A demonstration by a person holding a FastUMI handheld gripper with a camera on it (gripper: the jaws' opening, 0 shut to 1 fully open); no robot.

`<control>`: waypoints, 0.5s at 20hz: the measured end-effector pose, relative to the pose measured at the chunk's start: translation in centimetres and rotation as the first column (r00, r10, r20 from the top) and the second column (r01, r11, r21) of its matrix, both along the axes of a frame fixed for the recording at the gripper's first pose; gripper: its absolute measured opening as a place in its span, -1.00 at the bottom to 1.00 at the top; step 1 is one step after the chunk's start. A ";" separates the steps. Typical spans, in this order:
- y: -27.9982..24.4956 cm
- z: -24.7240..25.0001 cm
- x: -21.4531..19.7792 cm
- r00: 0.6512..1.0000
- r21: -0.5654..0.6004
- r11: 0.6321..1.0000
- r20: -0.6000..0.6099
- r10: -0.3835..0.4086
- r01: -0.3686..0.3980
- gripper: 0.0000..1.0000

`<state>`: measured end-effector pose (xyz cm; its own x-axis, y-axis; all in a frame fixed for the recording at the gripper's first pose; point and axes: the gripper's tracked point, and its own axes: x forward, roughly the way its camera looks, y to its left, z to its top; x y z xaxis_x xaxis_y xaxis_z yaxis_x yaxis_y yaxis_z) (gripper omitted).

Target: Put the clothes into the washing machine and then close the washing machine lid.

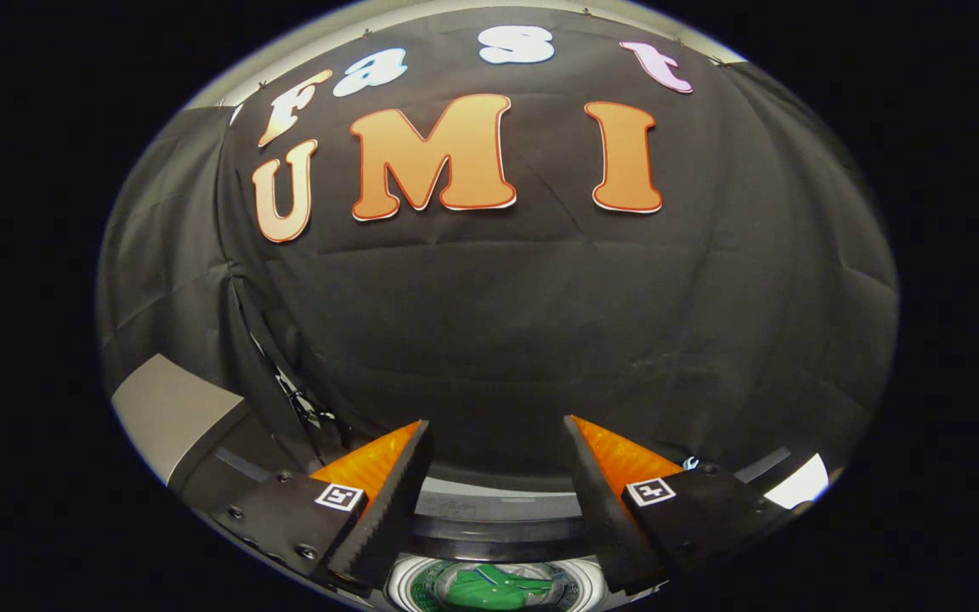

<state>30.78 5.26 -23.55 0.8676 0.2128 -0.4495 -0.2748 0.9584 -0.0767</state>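
Observation:
My gripper (498, 425) is open, its two fingers spread wide with nothing between them, held up high and facing the black cloth wall. Below and between the fingers lies the washing machine's round white drum opening (409, 586). A green garment (489, 588) lies inside the drum. The machine's dark rear panel (498, 518) runs across just beyond the drum, between the fingers. The lid itself cannot be made out.
A grey surface (171, 412) slopes away at the left beside the machine. A bright white patch (800, 480) sits past the right finger. Thin cables (302, 408) hang along the cloth near the left finger.

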 end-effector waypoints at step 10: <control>-1.3 -1.3 -6.9 0.999 0.009 1.000 -0.030 0.017 -0.017 0.93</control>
<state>23.91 4.01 -24.81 0.8497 0.2316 -0.4736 -0.2934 0.9541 -0.0598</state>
